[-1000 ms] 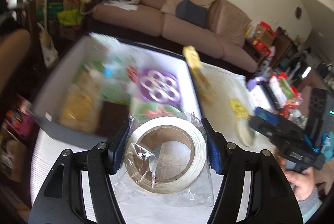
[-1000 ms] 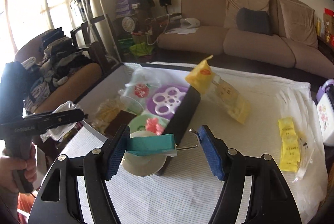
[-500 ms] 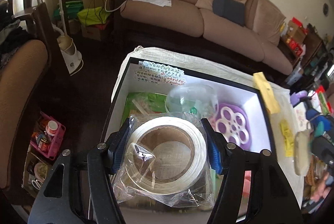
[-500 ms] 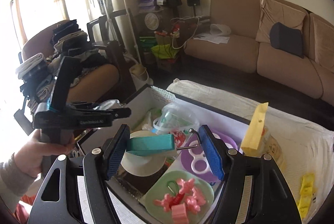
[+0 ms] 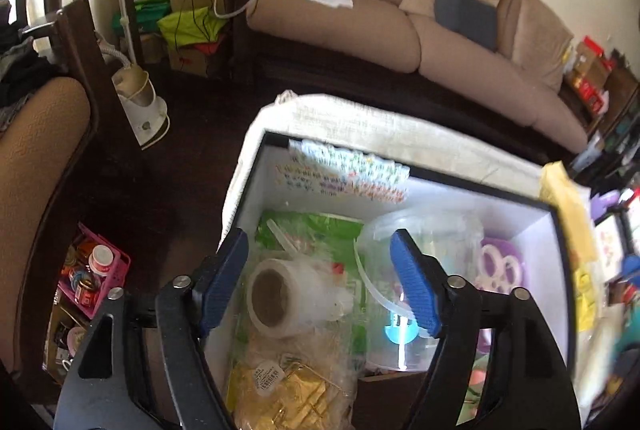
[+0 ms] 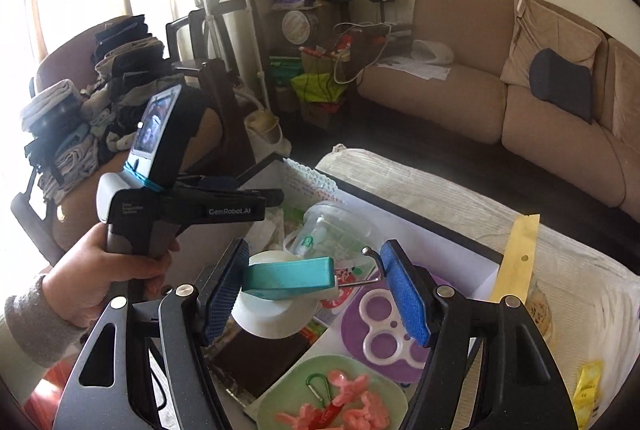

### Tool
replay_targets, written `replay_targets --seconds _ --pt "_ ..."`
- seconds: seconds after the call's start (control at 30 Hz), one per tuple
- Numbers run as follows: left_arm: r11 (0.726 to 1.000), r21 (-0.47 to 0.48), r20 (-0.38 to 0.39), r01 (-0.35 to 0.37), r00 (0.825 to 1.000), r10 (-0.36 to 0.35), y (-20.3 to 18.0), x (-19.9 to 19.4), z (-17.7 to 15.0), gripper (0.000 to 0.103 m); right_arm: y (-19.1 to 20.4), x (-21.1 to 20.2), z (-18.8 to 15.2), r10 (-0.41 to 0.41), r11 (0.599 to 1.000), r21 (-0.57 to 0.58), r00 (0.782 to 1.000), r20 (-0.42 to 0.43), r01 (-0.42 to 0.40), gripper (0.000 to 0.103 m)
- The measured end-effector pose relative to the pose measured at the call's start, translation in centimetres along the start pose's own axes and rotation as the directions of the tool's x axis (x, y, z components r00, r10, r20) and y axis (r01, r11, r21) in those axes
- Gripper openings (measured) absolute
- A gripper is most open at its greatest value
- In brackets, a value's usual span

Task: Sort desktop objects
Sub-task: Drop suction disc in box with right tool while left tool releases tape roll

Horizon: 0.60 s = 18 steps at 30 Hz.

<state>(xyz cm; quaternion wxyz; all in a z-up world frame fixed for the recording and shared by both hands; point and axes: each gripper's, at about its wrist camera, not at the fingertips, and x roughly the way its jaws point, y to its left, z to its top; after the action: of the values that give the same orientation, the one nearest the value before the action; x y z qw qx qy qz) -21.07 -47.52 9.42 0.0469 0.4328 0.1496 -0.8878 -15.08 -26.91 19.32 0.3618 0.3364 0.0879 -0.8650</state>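
Note:
My left gripper (image 5: 316,236) hangs over the black-rimmed white box (image 5: 440,197), its jaws opening. Nothing sits between the pads. The bagged roll of tape (image 5: 280,296) lies loose below them, on a green packet inside the box. My right gripper (image 6: 315,248) is shut on a teal hook holder (image 6: 288,276) with a white round base and a metal wire hook, held above the box's near side. The left gripper's body (image 6: 188,205) and the hand (image 6: 108,278) holding it show in the right wrist view.
The box also holds a clear plastic tub (image 5: 420,250), a purple ring tray (image 6: 384,326), a green plate of pink clips (image 6: 332,398) and a gold packet bag (image 5: 288,394). A yellow packet (image 6: 516,258) leans at its right rim. A chair (image 5: 36,157) stands left.
Both grippers moved left, over the box. The left jaws widened and the bagged tape roll dropped out of them into the box. The right still holds the teal hook holder.

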Motion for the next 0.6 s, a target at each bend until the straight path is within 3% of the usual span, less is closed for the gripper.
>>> replay_targets --seconds 0.2,0.43,0.6 --pt "0.997 -0.043 0.082 0.057 0.995 -0.054 3.3 -5.8 0.2 0.077 2.0 3.2 1.8 0.014 0.999 -0.034 1.000 -0.017 -0.015 0.071" --pt "0.993 -0.064 0.145 0.098 0.985 -0.088 6.4 -10.5 -0.7 0.082 4.1 11.7 4.9 0.017 1.000 -0.001 0.993 -0.121 -0.017 0.071" --pt "0.991 -0.066 0.139 0.115 0.985 -0.105 6.9 -10.5 -0.8 0.082 5.1 16.1 5.7 -0.090 0.993 -0.097 0.980 -0.176 0.074 0.071"
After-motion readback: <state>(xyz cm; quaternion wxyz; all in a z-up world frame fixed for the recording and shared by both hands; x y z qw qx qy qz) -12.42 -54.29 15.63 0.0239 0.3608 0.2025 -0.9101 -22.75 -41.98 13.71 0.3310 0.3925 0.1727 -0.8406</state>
